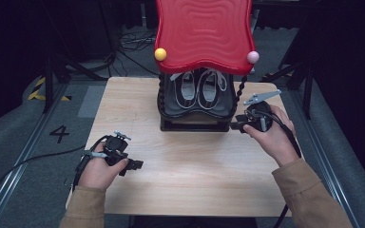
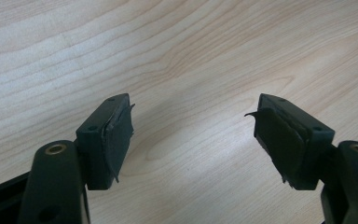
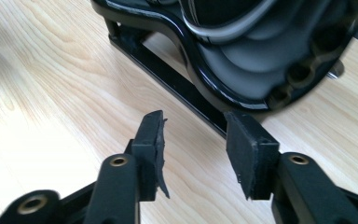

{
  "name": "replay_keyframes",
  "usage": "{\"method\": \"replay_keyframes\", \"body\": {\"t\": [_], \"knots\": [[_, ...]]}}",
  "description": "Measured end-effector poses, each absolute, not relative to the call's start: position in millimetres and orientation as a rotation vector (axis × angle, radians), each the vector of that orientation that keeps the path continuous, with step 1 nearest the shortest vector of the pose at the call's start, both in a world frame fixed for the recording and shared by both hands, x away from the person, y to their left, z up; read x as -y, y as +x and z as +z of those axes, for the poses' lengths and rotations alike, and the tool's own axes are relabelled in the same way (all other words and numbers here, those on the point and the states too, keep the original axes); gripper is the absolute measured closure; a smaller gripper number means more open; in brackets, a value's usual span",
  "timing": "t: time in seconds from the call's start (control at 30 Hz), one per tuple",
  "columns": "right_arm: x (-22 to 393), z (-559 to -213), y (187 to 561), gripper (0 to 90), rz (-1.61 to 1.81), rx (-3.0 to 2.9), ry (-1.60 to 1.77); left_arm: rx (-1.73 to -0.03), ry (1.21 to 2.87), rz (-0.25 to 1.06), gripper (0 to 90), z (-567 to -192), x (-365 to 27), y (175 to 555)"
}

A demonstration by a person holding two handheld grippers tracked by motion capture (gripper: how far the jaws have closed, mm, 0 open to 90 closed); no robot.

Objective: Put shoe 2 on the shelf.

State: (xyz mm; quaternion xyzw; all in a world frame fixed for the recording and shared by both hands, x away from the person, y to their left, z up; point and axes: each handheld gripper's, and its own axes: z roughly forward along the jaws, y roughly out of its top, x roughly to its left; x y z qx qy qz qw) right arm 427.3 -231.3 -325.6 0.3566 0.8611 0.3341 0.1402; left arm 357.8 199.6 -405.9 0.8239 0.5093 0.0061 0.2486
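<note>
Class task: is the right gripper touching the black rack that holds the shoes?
Apart. In the right gripper view, the right gripper has open jaws with bare table between the pads and the black rack beyond them.

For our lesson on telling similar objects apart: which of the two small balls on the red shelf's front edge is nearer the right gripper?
The pink ball, at the red shelf's right front corner above the right gripper; the yellow ball sits at the left corner.

Light wooden table [image 1: 180,166], black shoe rack [image 1: 195,124]
</note>
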Motion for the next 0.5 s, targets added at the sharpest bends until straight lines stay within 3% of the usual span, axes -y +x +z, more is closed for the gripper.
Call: {"method": "replay_keyframes", "body": {"t": [0.5], "knots": [[284.1, -339.1, 407.2, 48.7, 0.941, -2.51, 1.146, -1.377, 2.231, 0.025, 28.6, -401.6, -205.6, 356.8]]}}
